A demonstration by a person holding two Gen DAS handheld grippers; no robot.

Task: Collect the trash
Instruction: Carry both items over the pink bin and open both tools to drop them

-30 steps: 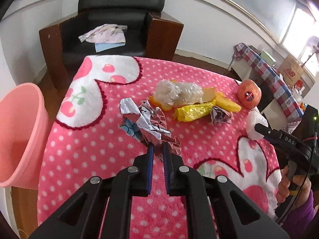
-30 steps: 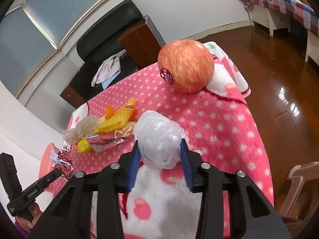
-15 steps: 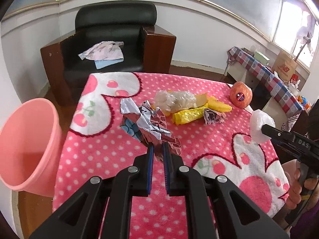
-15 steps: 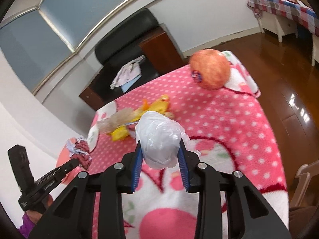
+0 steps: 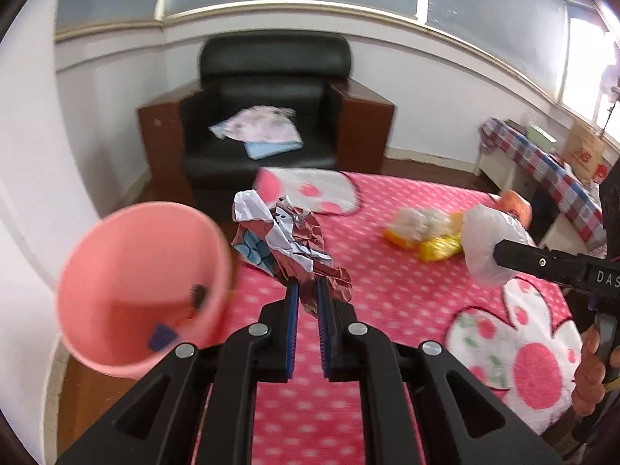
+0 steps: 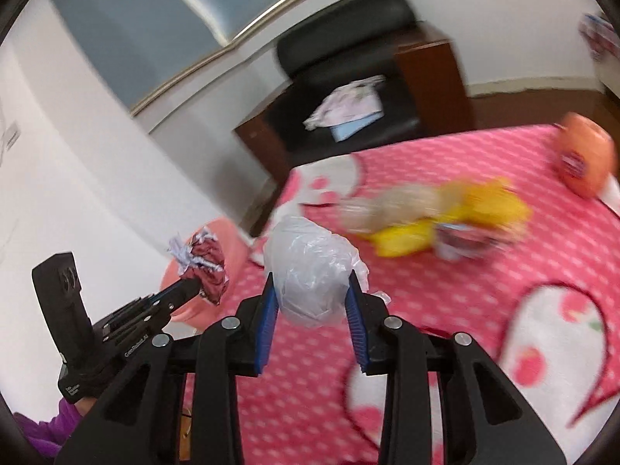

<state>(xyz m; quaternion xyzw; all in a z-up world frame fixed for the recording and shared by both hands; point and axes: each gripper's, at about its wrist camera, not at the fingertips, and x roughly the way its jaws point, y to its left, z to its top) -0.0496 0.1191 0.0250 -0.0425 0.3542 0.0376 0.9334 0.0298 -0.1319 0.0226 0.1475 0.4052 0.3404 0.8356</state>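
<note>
- Already, both tools carry trash above the pink polka-dot cloth-covered surface (image 5: 407,302); nothing held has reached the pink plastic bucket (image 5: 143,283) yet.
- Left gripper (image 5: 306,302): jaws narrow, pinching the crumpled maroon-and-white foil wrapper (image 5: 290,240), which hangs just right of the bucket's rim, not over its mouth.
- Right gripper (image 6: 312,310): jaws set fairly wide, clamped on the balled white plastic bag (image 6: 310,271), farther right of the bucket and over the cloth.
- Inside the bucket, two small dark bits show against the wall; whether they are trash I cannot tell.
- Left to collect, well right of the bucket: a blurred cluster of yellow wrappers and clear crinkled plastic (image 6: 434,213).
- Beyond that cluster sits a round red-orange stickered apple (image 6: 585,162), probably not trash.
- By my judgement, the task is at an early-to-middle stage: two drops pending, then the cluster.
</note>
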